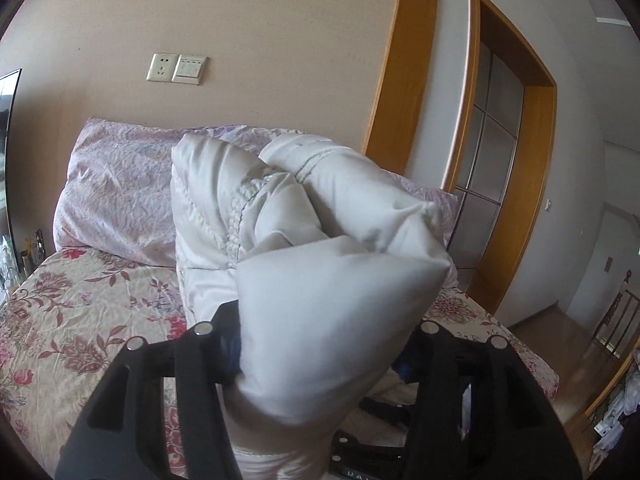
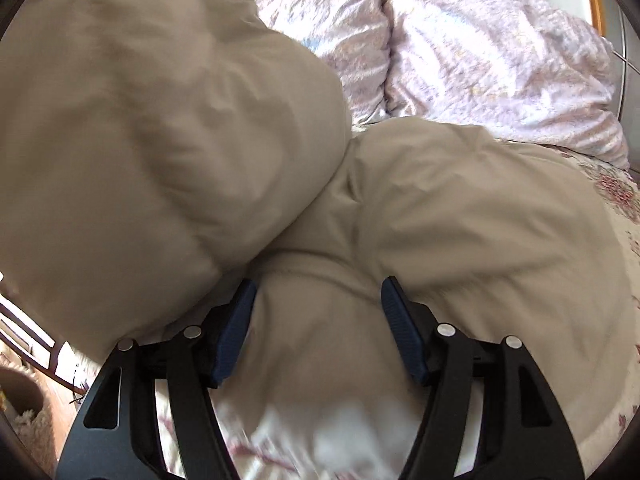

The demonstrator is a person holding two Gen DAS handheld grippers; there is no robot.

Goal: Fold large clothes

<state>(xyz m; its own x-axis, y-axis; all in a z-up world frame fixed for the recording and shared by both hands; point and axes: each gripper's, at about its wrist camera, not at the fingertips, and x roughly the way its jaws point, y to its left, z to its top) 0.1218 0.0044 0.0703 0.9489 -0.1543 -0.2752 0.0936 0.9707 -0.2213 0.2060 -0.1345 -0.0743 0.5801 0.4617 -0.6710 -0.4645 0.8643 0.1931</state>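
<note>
A puffy down jacket, beige outside with a pale cream lining, fills both views. In the left wrist view my left gripper (image 1: 320,356) is shut on a thick fold of the jacket (image 1: 332,312) and holds it raised above the bed, lining side showing. In the right wrist view my right gripper (image 2: 318,328) is open, its blue pads (image 2: 236,336) apart on either side of a beige bulge of the jacket (image 2: 460,220), which lies on the bed. A lifted part of the jacket hangs at the upper left of the right wrist view.
The bed has a floral sheet (image 1: 80,320) and two lilac pillows (image 2: 500,52) at its head against a beige wall. A wooden door frame (image 1: 520,152) and a doorway stand to the right. A socket and switch (image 1: 176,68) are on the wall.
</note>
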